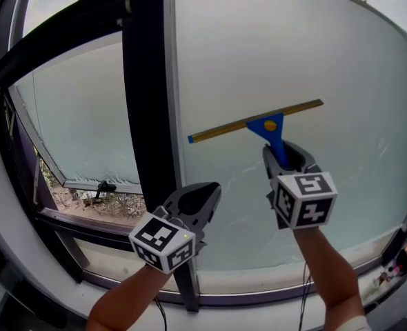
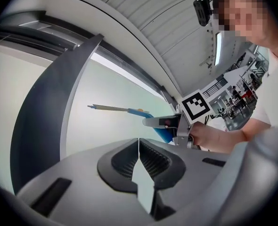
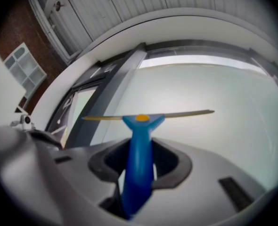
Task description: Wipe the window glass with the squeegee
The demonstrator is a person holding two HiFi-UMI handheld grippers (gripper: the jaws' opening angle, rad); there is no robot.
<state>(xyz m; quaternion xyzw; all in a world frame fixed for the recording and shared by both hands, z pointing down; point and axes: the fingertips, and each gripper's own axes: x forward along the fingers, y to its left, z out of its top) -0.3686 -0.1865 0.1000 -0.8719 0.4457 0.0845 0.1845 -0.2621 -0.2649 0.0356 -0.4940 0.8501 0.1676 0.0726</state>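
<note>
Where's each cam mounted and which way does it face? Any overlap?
Head view: on the person's head, facing the pale window glass and dark frame post; shows both forearms, left gripper, right gripper.
Left gripper view: on the left gripper, looking along its shut, empty jaws at the glass; right gripper and forearm show.
Right gripper view: on the right gripper, looking along jaws shut on the blue-handled squeegee with brass-coloured blade, toward the glass.
Shared: all three show squeegee, glass, frame post.

Blue-handled squeegee point(image 1: 262, 123) tilted against window glass point(image 1: 293, 47)
</note>
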